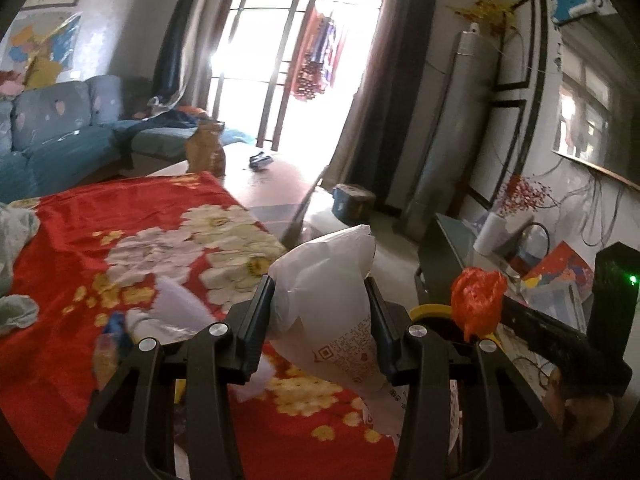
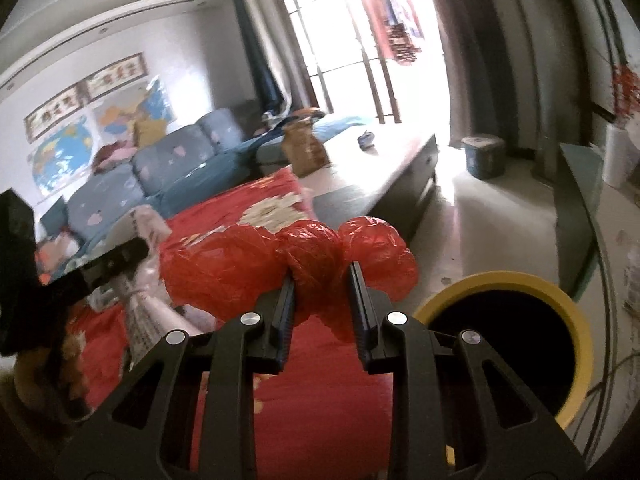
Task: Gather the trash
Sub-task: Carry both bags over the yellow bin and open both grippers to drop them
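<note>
My left gripper [image 1: 320,284] is shut on a white plastic packaging bag [image 1: 324,280] with printed codes, held above the red flowered cloth [image 1: 120,240]. My right gripper [image 2: 322,270] is shut on a crumpled red plastic bag [image 2: 280,264]; that bag also shows in the left wrist view [image 1: 478,296]. A yellow-rimmed trash bin [image 2: 516,284] with a dark inside stands just right of the right gripper, and its rim shows in the left wrist view [image 1: 432,312]. More white scraps [image 1: 176,304] lie on the cloth.
A blue sofa [image 1: 60,132] stands at the left, and a low table with a brown paper bag [image 1: 206,148] lies beyond the cloth. A TV stand [image 2: 576,200] with a white vase runs along the right. A lidded bucket [image 2: 484,156] sits on the floor.
</note>
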Available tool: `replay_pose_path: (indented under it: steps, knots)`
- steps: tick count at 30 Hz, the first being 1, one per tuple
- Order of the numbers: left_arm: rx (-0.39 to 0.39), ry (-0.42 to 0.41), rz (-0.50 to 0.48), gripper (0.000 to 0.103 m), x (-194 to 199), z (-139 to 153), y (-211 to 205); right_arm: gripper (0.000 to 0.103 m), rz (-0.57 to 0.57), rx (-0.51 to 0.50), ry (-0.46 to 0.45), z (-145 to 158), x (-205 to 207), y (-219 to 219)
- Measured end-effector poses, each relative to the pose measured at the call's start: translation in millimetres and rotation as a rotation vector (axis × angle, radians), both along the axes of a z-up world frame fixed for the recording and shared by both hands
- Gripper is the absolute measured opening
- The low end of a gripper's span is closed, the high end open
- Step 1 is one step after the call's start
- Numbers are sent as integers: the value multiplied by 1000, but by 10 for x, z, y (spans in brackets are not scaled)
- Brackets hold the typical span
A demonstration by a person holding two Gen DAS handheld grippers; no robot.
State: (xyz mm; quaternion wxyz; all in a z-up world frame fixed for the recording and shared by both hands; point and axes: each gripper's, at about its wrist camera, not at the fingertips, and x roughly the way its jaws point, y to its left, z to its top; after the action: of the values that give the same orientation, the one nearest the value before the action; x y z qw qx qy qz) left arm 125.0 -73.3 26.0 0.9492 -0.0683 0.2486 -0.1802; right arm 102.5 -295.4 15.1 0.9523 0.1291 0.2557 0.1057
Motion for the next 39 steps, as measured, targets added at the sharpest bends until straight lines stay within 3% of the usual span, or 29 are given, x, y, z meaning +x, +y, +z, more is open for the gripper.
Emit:
replay_pose_path:
  steps: [14,31,35,39]
  knots:
    - [46,-6,-117,43,89,-119,-704,19,-189,66,61,-205,46,-612]
    - [100,-25,-234,43,135,-391,-1659,21,-303,152,180,-497,48,-1153]
    - [110,-12,-237,44,196,-494,-1790,24,-323,185,221,-612,69,-1272]
    - [97,17,-268,49,285,-620,-1883,36,-339,198,254,-713,88,-1365]
